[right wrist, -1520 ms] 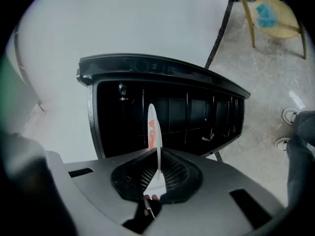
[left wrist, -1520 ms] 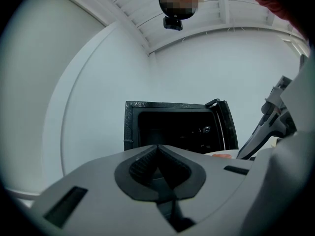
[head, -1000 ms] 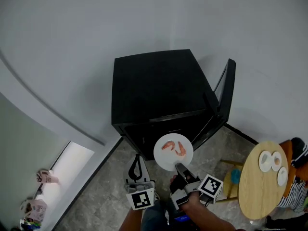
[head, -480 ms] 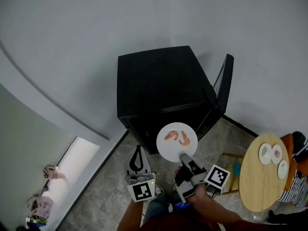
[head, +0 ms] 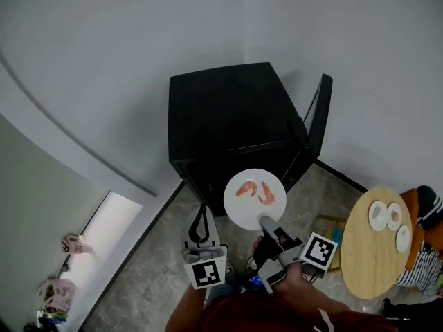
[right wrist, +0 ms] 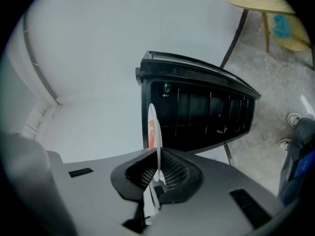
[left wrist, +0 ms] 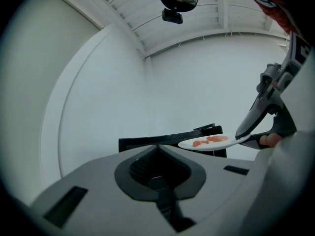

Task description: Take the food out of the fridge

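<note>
Right gripper [head: 264, 221] is clamped on the near rim of the white plate [head: 253, 200]. It pinches only the edge, so the plate is carried flat to keep the shrimp [head: 255, 191] on top. The plate hangs just in front of the black fridge [head: 228, 116], clear of its cavity, with the door [head: 318, 120] open at right. Left gripper [head: 201, 210] is closed on nothing, parked low alongside, out of the way. The round worktop [head: 363, 268], bearing small dishes [head: 378, 215], is the likely set-down spot.

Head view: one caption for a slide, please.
Right gripper holds a white plate of shrimp before the open black fridge; left gripper empty.
</note>
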Available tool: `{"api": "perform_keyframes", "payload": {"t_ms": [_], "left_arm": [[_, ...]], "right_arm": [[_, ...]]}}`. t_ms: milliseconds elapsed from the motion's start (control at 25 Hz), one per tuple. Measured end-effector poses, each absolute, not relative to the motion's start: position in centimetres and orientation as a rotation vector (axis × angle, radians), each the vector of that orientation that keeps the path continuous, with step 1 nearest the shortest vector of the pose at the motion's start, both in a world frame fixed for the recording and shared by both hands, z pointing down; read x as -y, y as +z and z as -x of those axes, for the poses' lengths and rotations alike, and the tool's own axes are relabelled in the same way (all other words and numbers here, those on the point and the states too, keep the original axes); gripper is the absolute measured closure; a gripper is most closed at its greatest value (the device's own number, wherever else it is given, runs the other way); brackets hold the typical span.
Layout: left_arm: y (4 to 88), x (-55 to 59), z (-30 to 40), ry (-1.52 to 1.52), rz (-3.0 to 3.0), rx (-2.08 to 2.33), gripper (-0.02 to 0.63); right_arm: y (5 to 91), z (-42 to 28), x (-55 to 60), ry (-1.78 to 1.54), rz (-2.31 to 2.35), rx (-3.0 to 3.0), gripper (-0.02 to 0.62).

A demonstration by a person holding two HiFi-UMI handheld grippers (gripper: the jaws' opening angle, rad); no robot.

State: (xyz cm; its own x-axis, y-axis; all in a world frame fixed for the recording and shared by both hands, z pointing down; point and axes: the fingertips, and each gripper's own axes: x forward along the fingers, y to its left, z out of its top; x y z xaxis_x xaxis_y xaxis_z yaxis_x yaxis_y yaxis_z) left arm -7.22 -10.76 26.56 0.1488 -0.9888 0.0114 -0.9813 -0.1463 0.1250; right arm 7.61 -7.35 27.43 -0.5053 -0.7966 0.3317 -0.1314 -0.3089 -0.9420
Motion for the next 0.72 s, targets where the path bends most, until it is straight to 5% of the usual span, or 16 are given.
{"api": "perform_keyframes", "payload": {"t_ms": [720], "left_arm": [[25.0, 10.1, 7.6, -0.120, -2.326, 1.988, 0.592]], "right_arm": [[25.6, -7.9, 6.6, -1.842, 1.183, -1.468, 0.564]]}}
